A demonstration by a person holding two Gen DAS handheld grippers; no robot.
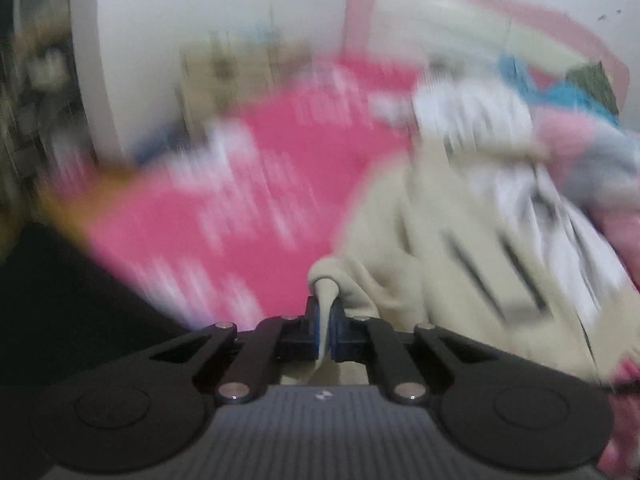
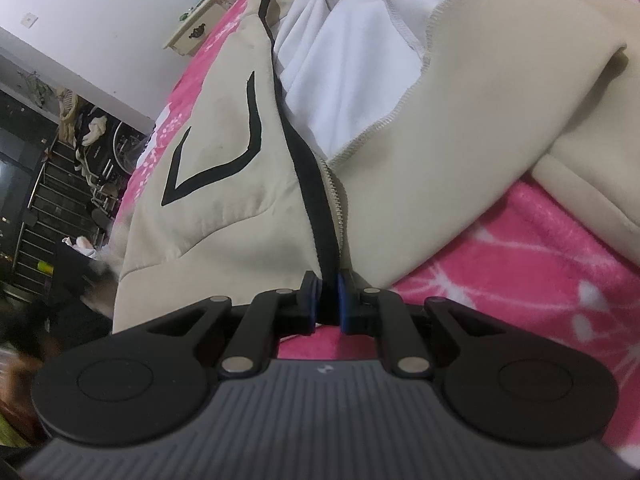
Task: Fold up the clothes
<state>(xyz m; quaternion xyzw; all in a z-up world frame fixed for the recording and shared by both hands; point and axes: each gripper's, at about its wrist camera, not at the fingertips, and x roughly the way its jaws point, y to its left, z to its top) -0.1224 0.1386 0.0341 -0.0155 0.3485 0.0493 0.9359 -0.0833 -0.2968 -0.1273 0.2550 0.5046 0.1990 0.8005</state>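
Observation:
A beige zip jacket with black stripes and a white lining lies on a pink blanket. My right gripper is shut on the jacket's black zipper edge at its hem. In the left wrist view, which is motion-blurred, my left gripper is shut on a fold of the same beige jacket, which hangs crumpled to the right above the pink blanket.
A pile of other clothes in blue, pink and grey lies at the far right of the bed. A cream dresser stands by the white wall. Dark shelving with clutter is at the left.

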